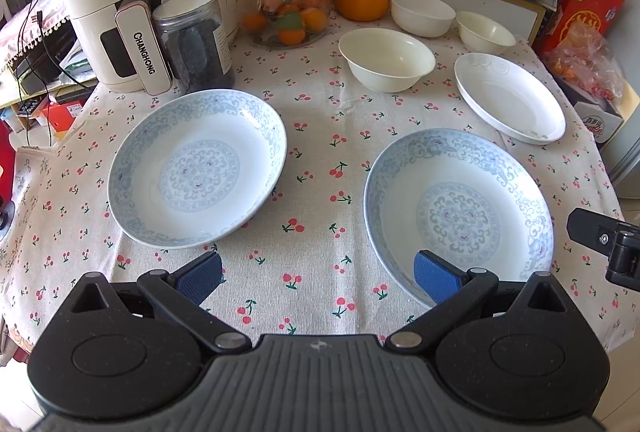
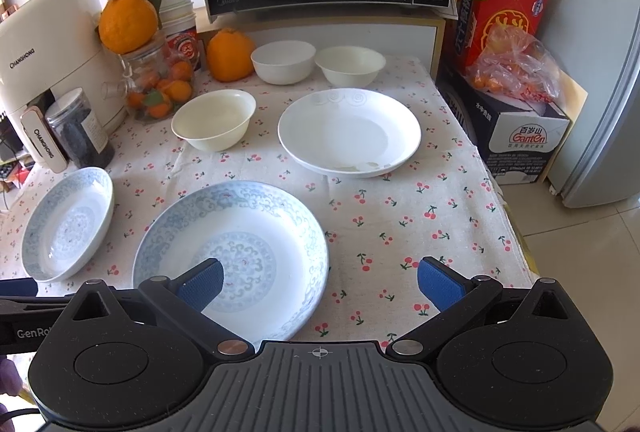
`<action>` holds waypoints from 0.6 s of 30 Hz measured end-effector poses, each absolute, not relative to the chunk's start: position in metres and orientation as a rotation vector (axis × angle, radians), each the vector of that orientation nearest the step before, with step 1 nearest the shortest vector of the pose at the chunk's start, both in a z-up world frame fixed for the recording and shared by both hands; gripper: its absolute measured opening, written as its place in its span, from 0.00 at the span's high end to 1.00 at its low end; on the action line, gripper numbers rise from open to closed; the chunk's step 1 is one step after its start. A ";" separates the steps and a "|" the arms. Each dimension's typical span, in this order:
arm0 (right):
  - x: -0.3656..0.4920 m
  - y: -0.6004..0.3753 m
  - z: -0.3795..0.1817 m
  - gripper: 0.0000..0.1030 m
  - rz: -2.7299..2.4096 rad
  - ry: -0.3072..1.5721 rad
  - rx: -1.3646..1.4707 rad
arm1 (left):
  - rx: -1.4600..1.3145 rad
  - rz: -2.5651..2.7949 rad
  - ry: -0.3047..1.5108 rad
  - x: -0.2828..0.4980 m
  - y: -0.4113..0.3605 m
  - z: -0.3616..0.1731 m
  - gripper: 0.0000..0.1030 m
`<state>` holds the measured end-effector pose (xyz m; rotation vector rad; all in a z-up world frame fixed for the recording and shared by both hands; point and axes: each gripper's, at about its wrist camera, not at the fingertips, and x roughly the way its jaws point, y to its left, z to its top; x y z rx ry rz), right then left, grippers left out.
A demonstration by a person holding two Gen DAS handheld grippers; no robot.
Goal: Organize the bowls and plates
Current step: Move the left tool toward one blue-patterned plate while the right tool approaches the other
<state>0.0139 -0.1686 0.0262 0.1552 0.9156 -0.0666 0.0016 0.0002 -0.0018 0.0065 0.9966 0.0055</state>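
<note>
Left gripper (image 1: 318,278) and right gripper (image 2: 320,284) hover spread, empty; 3 plates and 3 bowls lie unstacked, likely awaiting sorting.

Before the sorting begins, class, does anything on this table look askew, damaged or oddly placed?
A large orange is perched on top of the glass jar at the back, which looks precarious. The plain white plate has patchy marks on its near rim, residue or glare. Nothing looks spilled or broken.
</note>
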 end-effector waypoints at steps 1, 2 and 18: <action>0.014 -0.169 0.026 0.00 -0.067 0.916 0.156 | 0.007 0.006 0.997 0.002 0.000 -0.002 0.00; 0.014 -0.169 0.026 0.00 -0.067 0.917 0.157 | 0.007 0.006 0.997 0.002 0.000 -0.002 0.00; 0.014 -0.168 0.025 0.00 -0.068 0.919 0.157 | 0.006 0.006 0.996 0.002 0.000 -0.002 0.00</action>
